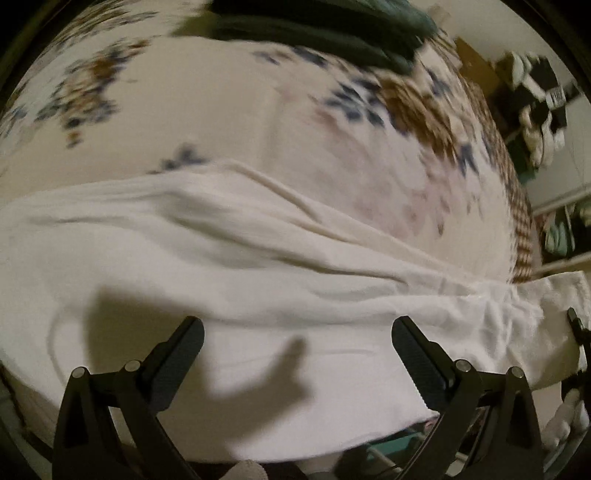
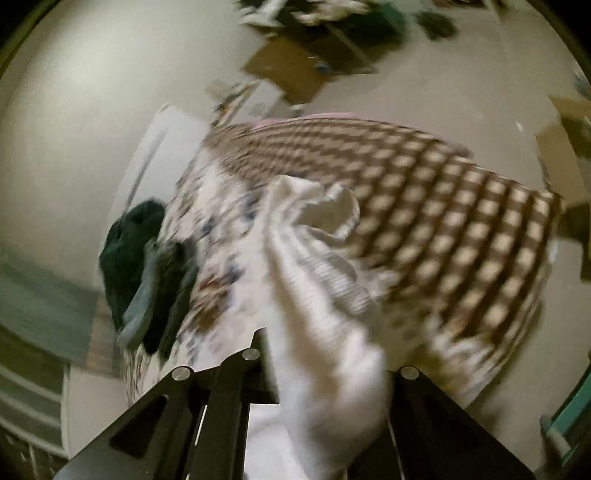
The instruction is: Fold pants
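White pants (image 1: 258,266) lie spread across a bed with a floral cover (image 1: 207,110) in the left wrist view. My left gripper (image 1: 297,336) is open just above the near part of the pants, touching nothing. In the right wrist view my right gripper (image 2: 325,369) is shut on a bunched end of the white pants (image 2: 314,251) and holds it lifted above the bed. The cloth hides its fingertips. The right gripper's edge (image 1: 576,325) shows at the far right of the left wrist view.
Dark green clothes (image 1: 314,26) lie at the bed's far side, also in the right wrist view (image 2: 129,254). A brown checked blanket (image 2: 443,221) covers the bed's end. Shelves with clutter (image 1: 535,92) and cardboard (image 2: 291,70) on the floor lie beyond.
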A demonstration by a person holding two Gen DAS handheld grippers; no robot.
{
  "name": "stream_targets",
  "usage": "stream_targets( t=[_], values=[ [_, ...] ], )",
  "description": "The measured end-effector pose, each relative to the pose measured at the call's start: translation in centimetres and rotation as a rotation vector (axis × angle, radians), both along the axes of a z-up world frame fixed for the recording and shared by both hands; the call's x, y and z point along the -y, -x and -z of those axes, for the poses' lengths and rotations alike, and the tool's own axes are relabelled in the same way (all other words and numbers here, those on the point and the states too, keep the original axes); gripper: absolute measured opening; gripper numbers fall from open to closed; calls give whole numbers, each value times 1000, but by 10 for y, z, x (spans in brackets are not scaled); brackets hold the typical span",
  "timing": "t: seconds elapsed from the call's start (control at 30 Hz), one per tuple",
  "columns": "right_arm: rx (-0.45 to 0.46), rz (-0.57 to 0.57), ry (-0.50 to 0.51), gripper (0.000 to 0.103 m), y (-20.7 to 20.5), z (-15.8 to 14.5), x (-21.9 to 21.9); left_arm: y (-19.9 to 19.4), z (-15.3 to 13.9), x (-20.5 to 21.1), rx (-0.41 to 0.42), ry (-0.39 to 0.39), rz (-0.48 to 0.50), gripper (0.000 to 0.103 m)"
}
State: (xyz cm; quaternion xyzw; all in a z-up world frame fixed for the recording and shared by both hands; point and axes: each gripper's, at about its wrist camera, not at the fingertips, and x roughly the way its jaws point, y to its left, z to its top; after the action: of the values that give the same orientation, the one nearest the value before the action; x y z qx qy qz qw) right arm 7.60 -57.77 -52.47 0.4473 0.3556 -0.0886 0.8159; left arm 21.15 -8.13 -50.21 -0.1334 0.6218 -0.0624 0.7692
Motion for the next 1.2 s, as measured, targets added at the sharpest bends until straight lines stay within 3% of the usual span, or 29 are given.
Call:
stream_targets(
  t=[0.1,0.2,0.4,0.5,0.53,0.6,0.63,0.67,0.7,0.73,0.83,0.97,1.07,1.13,1.17,1.2],
  values=[
    [10,-101,43,8,-16,-30,-72,8,-15,-44,-1,12,-71,103],
    [-9,-216,60,8,-36,-27,-156,20,-20,-82,-13,-6,-140,103],
    [-110,-484,86,8,-69,52,-330,48,-15,-161,-27,-58,-253,103],
    [-201,-585,92,11,-72,97,-389,63,-12,-198,-20,-76,-318,103],
    [-253,-606,112,15,-73,112,-408,65,-10,-204,-23,-81,-331,103],
    [-313,-652,148,39,-72,125,-441,70,-6,-218,-29,-88,-366,103],
    [-308,-700,139,60,-70,123,-457,71,-6,-222,-32,-88,-378,103],
    [-291,-748,99,67,-69,119,-466,71,-5,-224,-33,-87,-390,103],
    [-262,-808,16,67,-66,114,-473,69,-6,-226,-32,-81,-401,103],
    [-241,-859,-64,67,-65,109,-474,70,-8,-230,-29,-73,-402,103],
    [-239,-851,-80,67,-55,91,-451,58,-15,-222,-5,-61,-377,103],
    [-336,-700,33,67,-54,81,-380,23,-13,-183,16,-24,-259,103],
    [-446,-581,140,67,-50,89,-325,-4,6,-143,-5,21,-151,103],
    [-490,-513,160,67,-49,99,-293,-19,23,-114,-11,7,-75,103],
    [-508,-494,170,67,-50,103,-283,-24,31,-103,-5,4,-35,100],
    [-524,-482,180,67,-48,109,-274,-28,39,-93,5,1,2,83]
  ],
)
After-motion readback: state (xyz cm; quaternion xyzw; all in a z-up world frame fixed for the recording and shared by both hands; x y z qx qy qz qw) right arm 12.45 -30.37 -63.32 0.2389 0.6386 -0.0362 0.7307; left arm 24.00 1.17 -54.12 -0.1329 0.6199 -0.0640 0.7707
